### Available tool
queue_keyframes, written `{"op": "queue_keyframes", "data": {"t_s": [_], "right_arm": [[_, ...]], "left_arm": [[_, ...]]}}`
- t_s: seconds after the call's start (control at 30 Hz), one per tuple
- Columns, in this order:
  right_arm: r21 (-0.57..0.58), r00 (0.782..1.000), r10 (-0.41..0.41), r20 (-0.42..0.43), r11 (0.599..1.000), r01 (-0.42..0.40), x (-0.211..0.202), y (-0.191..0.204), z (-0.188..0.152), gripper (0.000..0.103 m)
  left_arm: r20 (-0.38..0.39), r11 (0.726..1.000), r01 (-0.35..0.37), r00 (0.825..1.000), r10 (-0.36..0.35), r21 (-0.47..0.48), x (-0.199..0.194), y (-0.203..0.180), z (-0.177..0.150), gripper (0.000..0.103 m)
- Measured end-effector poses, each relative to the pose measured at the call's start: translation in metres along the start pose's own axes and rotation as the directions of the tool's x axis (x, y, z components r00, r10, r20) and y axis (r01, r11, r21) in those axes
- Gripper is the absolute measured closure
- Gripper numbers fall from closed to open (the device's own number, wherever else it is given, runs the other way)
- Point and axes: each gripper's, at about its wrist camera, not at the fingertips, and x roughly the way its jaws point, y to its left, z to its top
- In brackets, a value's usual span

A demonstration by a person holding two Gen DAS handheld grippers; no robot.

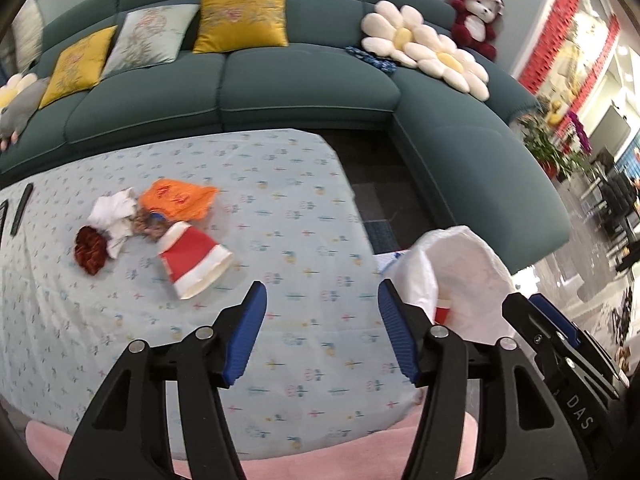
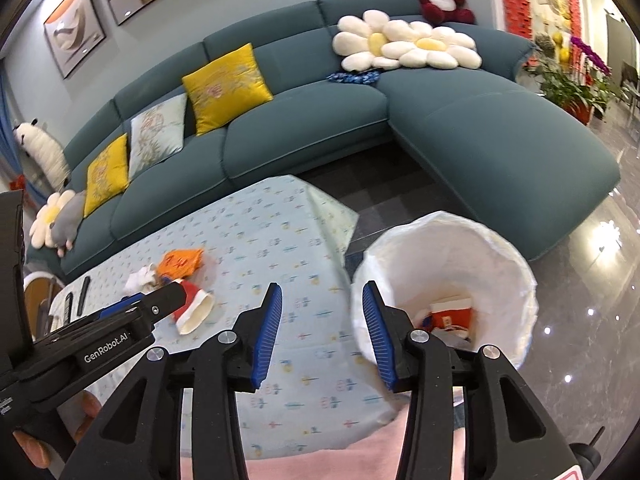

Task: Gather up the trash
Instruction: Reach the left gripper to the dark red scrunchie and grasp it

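Both my left hand-held gripper and right hand-held gripper stand part open, empty. The crushed red-and-white paper cup lies on the patterned-cloth counter; the white-lined bin stands alongside. I advise approaching the cup low and closing across its flattened body.

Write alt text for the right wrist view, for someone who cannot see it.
Two open, empty blue-padded fingers of the right gripper hang above a pale floral tablecloth, beside a white-lined trash bin already holding red scraps. Further left lie a flattened red-and-white paper cup, an orange wrapper and crumpled white tissue, before a teal sofa.
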Motion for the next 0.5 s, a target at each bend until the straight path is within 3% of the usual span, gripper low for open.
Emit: {"op": "queue_keyframes", "data": {"t_s": [0.5], "right_arm": [[-0.093, 0.995, 0.052, -0.081, 0.994, -0.06, 0.028, 0.084, -0.019, 0.056]], "left_arm": [[-0.006, 0.988, -0.072, 0.997, 0.072, -0.135, -0.008, 0.104, -0.007, 0.046]]}}
